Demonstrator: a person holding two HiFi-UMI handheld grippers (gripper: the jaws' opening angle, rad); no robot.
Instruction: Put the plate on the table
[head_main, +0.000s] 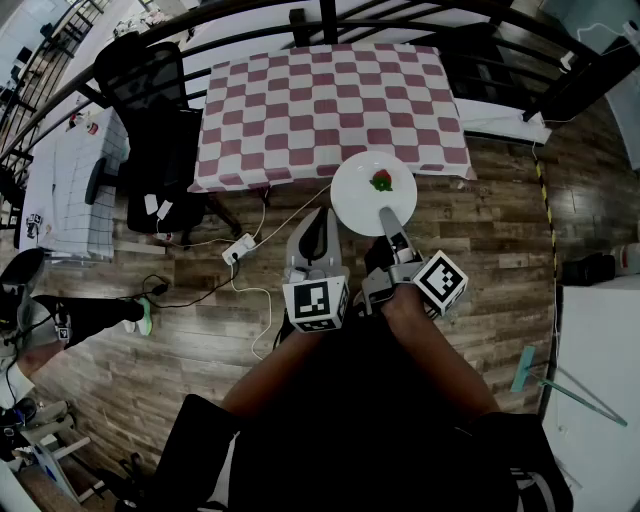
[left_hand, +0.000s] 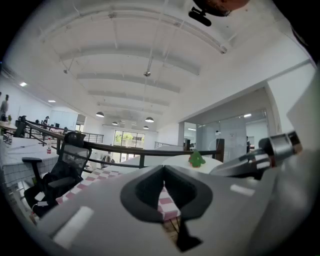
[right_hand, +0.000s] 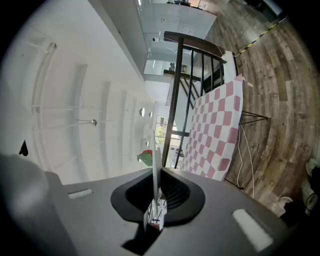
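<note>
Head view: white plate (head_main: 373, 192) is held face up at the near edge of the checked table (head_main: 330, 105). Its far rim overlaps that edge in the picture and the rest hangs over the wooden floor (head_main: 480, 230) on the person's side; height above the cloth cannot be read. A small red-and-green item (head_main: 381, 181) sits on the plate toward the table side. Right gripper (head_main: 386, 215) is clamped on the plate's near rim and points at the table. Left gripper (head_main: 322, 222) lies just beside it, farther along the table's near edge to the left, and is off the plate. Left gripper view: left gripper (left_hand: 163, 172) has its jaws drawn together with nothing between them; only checked cloth shows past them. The plate (left_hand: 207, 164) is off to its right. Right gripper view: right gripper (right_hand: 155, 175) is closed on the plate (right_hand: 155, 160), seen edge-on as a thin white line running straight out between the jaws, with the table (right_hand: 215, 135) ahead. Judgement: the table lies dead ahead along the right gripper's own axis. The carry is on the right alone, so the move is forward over the cloth and then down.
</note>
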